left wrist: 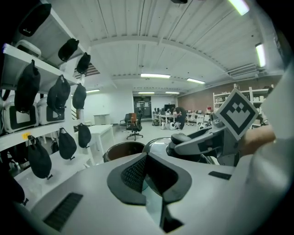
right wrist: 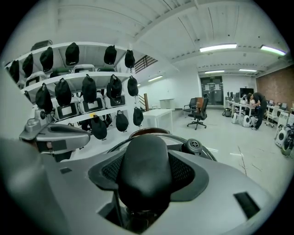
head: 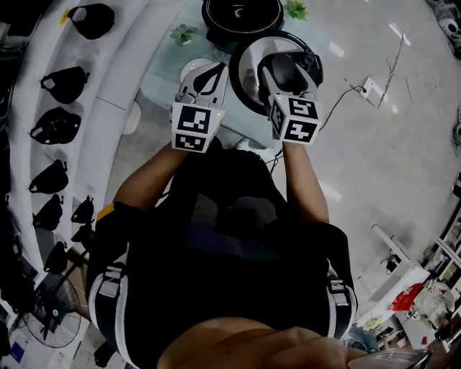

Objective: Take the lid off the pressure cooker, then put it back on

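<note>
Right gripper [head: 287, 70] clamps lid [head: 245, 78] handle [right wrist: 143, 172]; pot [head: 241, 16] cropped.

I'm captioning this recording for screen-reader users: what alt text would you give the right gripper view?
The jaws of the right gripper are shut on the black handle of the pressure cooker lid, with the open pot just beyond it. The left gripper shows at the left edge, before white shelves hung with black bags.
</note>
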The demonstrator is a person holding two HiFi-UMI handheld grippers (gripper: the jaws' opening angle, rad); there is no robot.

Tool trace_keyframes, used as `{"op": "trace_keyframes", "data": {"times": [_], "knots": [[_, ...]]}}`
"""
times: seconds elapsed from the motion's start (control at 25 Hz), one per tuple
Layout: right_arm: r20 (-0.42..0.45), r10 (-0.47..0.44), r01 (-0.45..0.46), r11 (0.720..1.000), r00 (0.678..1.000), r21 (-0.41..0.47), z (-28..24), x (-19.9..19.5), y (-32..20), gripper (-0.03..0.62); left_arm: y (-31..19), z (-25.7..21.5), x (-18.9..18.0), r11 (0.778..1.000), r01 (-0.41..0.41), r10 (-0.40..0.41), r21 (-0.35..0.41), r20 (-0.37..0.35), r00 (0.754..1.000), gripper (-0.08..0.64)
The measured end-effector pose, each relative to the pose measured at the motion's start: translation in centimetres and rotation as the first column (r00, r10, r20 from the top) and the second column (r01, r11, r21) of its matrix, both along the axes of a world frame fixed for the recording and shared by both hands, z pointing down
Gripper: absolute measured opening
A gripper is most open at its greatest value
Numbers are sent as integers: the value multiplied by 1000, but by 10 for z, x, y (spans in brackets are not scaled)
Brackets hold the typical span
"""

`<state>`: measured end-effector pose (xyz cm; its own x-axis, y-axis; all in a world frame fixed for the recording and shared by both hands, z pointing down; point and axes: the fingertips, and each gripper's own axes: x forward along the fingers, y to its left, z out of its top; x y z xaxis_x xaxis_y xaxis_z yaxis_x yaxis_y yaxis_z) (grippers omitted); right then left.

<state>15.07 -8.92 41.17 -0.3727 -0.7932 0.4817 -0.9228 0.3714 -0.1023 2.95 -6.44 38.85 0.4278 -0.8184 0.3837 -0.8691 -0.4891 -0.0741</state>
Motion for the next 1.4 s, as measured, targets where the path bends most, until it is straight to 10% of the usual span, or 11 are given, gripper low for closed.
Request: {"op": "trace_keyframes", "data": {"times": [0.52,1.4], "knots": [[-58,194,-196,980,979,-22,-14,-56,-98,290,-114,-10,-69,986,-163,163,28,-15,986,8],[-157,482,-501,856,862,-125,25,-111,-241,291,-232,34,-130,949,-308,304,-68,-65,951,8]]}}
